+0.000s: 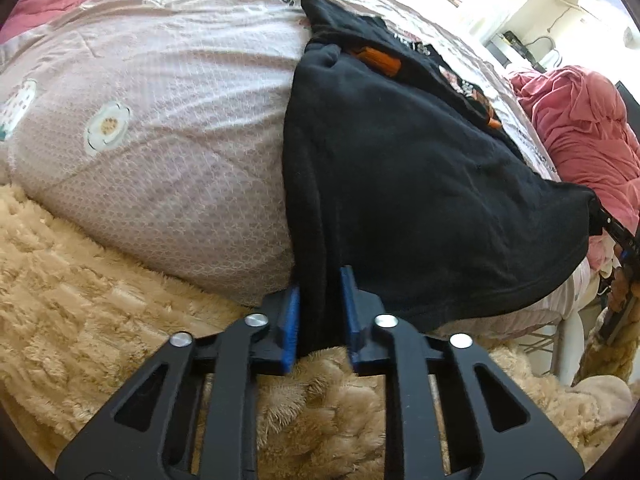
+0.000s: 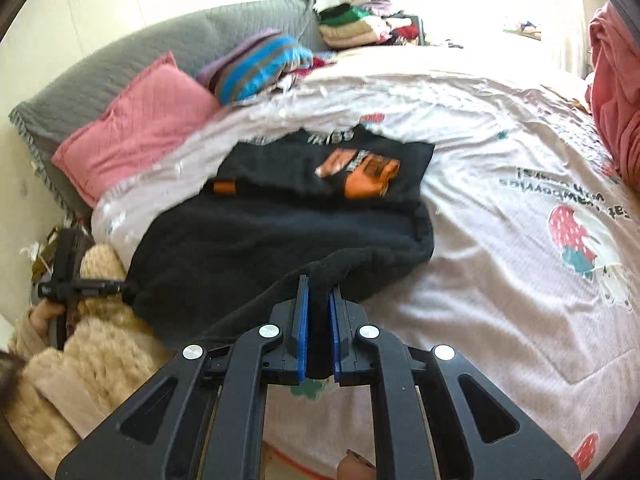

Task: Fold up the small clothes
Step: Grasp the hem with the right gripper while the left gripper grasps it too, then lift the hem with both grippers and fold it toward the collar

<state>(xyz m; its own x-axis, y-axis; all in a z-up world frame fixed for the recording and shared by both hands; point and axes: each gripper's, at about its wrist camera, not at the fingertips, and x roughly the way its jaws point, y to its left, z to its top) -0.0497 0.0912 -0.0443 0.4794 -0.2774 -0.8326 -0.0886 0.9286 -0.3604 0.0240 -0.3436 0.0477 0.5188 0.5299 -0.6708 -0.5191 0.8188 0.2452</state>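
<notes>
A small black garment [image 1: 400, 168] with an orange print lies on the pink bedspread [image 1: 168, 120], its near hem lifted off the bed. My left gripper [image 1: 320, 312] is shut on one corner of the hem. In the right wrist view the garment [image 2: 280, 232] spreads ahead, its orange print [image 2: 368, 172] at the far part. My right gripper [image 2: 319, 320] is shut on the other hem corner. The left gripper [image 2: 120, 288] shows at the left there, holding its corner. The right gripper [image 1: 600, 216] shows at the right edge of the left wrist view.
A fluffy beige sleeve [image 1: 100, 320] lies under the left gripper. A pink pillow [image 2: 136, 128], a grey cushion [image 2: 160, 40] and a striped blue bundle [image 2: 260, 68] sit at the bed's head. A red cloth heap [image 1: 580, 128] lies on the bed's far side. Folded clothes [image 2: 360, 28] are stacked behind.
</notes>
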